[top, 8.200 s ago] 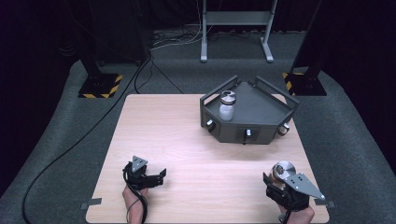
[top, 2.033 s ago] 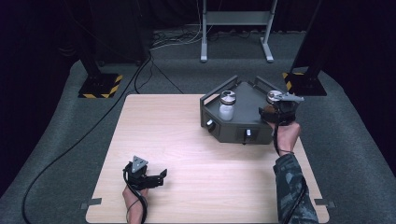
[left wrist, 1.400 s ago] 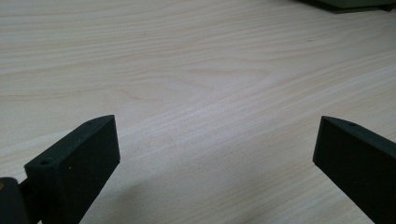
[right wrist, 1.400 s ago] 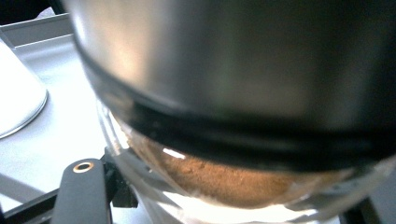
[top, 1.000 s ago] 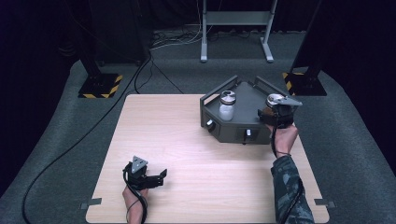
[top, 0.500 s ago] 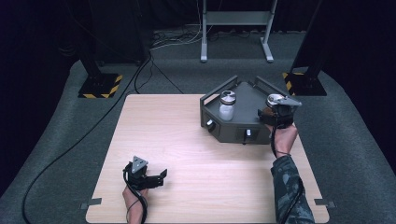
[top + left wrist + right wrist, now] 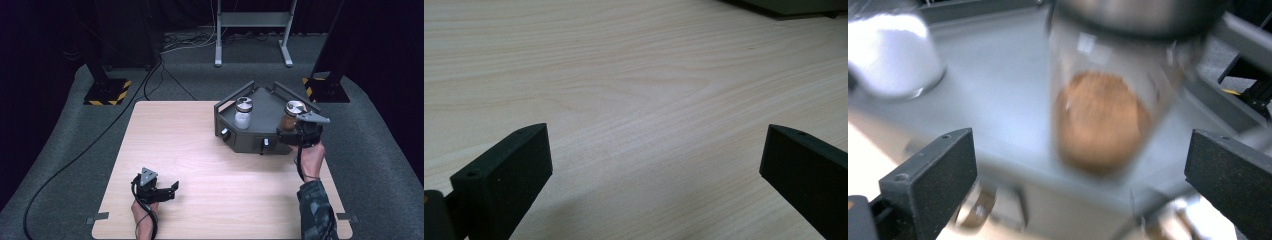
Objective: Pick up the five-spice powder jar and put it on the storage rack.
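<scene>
Right gripper (image 7: 292, 131) jaws have just opened wide around nothing; withdrawing carelessly could topple the brown-filled glass jar (image 7: 1103, 117) at 12 o'clock. Left gripper (image 7: 167, 189) jaws are wide open and hold nothing.

Table (image 7: 210, 165): rectangular, light wood-grain top, standing on grey carpeted floor (image 7: 65, 165). Directly on it: one dark grey angular tray (image 7: 265, 107) with raised rails, at the far right, its front face bearing knobs. The tray overhangs slightly toward the far edge. Two small grey tabs, one at the near left corner (image 7: 97, 218) and one at the near right corner (image 7: 344, 217). The left gripper (image 7: 159, 190) rests near the near edge, left of centre.
</scene>
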Available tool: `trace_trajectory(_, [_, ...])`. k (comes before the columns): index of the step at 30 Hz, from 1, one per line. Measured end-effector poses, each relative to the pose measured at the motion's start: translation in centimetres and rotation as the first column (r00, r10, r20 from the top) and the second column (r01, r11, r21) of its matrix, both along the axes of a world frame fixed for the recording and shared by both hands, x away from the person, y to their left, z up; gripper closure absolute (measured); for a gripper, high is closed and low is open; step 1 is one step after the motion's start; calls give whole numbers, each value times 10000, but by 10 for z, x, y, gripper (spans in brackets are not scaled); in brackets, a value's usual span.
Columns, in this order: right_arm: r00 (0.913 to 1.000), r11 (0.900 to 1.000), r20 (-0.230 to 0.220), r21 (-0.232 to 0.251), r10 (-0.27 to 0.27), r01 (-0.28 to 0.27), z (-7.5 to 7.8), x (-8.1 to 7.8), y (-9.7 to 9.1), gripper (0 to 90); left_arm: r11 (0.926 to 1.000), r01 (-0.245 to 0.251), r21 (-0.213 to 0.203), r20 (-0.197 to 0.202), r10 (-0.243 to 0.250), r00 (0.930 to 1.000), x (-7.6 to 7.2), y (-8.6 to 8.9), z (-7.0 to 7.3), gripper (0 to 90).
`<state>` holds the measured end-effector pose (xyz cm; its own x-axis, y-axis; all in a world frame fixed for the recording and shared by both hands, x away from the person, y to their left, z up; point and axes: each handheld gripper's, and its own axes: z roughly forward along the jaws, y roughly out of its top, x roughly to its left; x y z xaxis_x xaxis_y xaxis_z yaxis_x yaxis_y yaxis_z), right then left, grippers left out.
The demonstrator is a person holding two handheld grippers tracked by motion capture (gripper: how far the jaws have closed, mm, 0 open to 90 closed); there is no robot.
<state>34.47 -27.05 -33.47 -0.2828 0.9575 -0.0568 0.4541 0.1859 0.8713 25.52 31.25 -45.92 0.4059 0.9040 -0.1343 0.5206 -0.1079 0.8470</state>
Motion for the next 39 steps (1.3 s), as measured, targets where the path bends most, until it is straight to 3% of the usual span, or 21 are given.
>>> trace_trajectory(5, [10000, 10000, -74, -29, -28, 28, -18, -39, -10, 0, 10000, 75, -11, 5, -75, 10000, 1, 0, 0, 2])
trace_trajectory(9, [9997, 9996, -255, 295, -22, 29, -44, -70, -15, 0, 9999, 103, -119, 99, -101, 9999, -1, 2, -2, 2])
trace_trajectory(11, [9986, 9998, -527, 192, 16, -6, -58, -82, -13, 0, 9998, 153, -81, 82, -153, 9998, 0, 2, -1, 2])
trace_trajectory(16, [9952, 9997, -961, 166, 186, -170, -95, -103, -11, 0, 9998, 211, -9, 84, -211, 9997, 0, 1, -1, 2])
trace_trajectory(19, [9920, 9998, -1251, 120, 185, -171, -108, -108, -10, 0, 9998, 202, -80, 133, -200, 9997, -1, 2, -2, 2])
trace_trajectory(21, [9937, 9998, -1107, -111, 171, -184, -108, -114, -7, 0, 9998, 194, -57, 102, -193, 9998, 0, 2, -1, 2])
trace_trajectory(28, [9936, 9996, -1098, 138, 260, -246, -111, -117, -10, 9, 9995, 277, 151, -7, -277, 9996, 2, -1, 1, 2])
trace_trajectory(34, [9943, 9995, -1036, -116, 266, -279, -112, -118, -6, 11, 9996, 227, 167, -3, -227, 9997, 1, -2, 1, 2])
trace_trajectory(39, [9945, 9996, -1009, 21, 280, -280, -112, -118, -9, 10, 9991, 278, 318, -59, -277, 9996, 2, -4, 2, 2])
